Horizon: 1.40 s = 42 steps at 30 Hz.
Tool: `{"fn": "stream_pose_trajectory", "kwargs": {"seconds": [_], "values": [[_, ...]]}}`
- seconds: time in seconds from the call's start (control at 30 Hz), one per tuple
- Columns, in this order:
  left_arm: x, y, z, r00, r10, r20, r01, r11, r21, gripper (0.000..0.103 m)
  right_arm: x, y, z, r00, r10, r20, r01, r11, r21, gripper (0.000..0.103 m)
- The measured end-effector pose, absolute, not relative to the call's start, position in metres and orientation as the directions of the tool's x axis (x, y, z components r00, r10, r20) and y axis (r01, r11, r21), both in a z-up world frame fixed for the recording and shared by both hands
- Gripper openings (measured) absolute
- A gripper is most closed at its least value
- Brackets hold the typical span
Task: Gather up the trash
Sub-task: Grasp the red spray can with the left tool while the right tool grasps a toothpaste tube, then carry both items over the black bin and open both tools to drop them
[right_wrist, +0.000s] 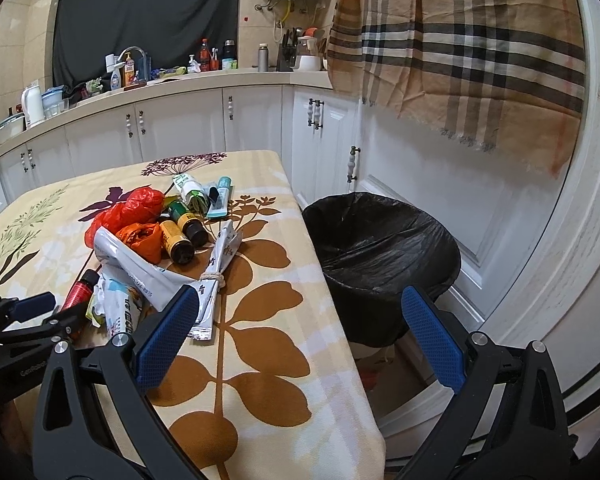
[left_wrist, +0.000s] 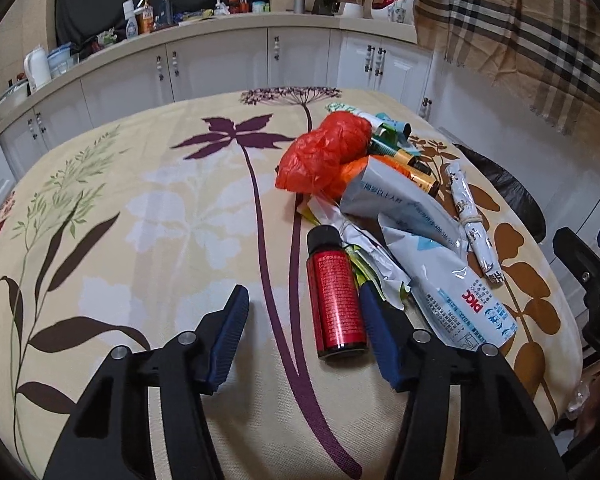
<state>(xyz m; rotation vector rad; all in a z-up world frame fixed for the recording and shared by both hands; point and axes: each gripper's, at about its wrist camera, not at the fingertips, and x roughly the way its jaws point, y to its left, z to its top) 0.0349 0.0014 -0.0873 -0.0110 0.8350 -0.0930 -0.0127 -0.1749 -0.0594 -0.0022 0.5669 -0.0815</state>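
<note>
Trash (left_wrist: 384, 208) lies heaped on the table (left_wrist: 140, 208), left of the bin (right_wrist: 380, 256). Red bottle (left_wrist: 336, 300) lies between the half-open left gripper (left_wrist: 306, 320) pads, right pad touching, ungripped. Right gripper (right_wrist: 300, 320) gapes empty near the bin.

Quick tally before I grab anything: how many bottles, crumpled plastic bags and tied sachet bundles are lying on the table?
Bottles: 3 (red bottle, yellow bottle, green bottle)
Plastic bags: 2 (red bag, orange bag)
Tied sachet bundles: 1 (sachet bundle)
Total: 6
The overlapping pouches and wrappers are not counted.
</note>
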Motion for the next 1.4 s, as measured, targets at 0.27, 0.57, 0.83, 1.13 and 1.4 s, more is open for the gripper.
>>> {"fn": "stream_pose_trajectory", "kwargs": {"seconds": [0.27, 0.57, 0.83, 1.13, 1.4], "values": [[0.034, 0.009, -0.087, 0.663, -0.111, -0.74, 0.086, 0.994, -0.073, 0.025, -0.013, -0.163, -0.057, 0.84, -0.044, -0.54, 0.038, 0.999, -0.022, 0.098], [0.025, 0.032, -0.086, 0.674, -0.075, -0.734, 0.038, 0.997, -0.067, 0.025, -0.015, -0.137, -0.052, 0.83, 0.06, -0.554, -0.07, 0.998, 0.004, 0.083], [0.019, 0.065, -0.086, 0.679, 0.01, -0.734, -0.043, 0.999, -0.027, 0.025, -0.011, -0.103, -0.062, 0.768, 0.166, -0.618, -0.203, 0.979, 0.011, 0.056], [0.014, 0.08, -0.084, 0.692, 0.036, -0.721, -0.072, 0.997, -0.019, 0.025, -0.012, -0.086, -0.073, 0.707, 0.215, -0.674, -0.282, 0.959, 0.01, 0.015], [0.009, 0.08, -0.072, 0.719, 0.033, -0.694, -0.069, 0.997, -0.024, 0.025, -0.02, -0.084, -0.064, 0.705, 0.261, -0.66, -0.316, 0.948, 0.037, 0.009]]}}
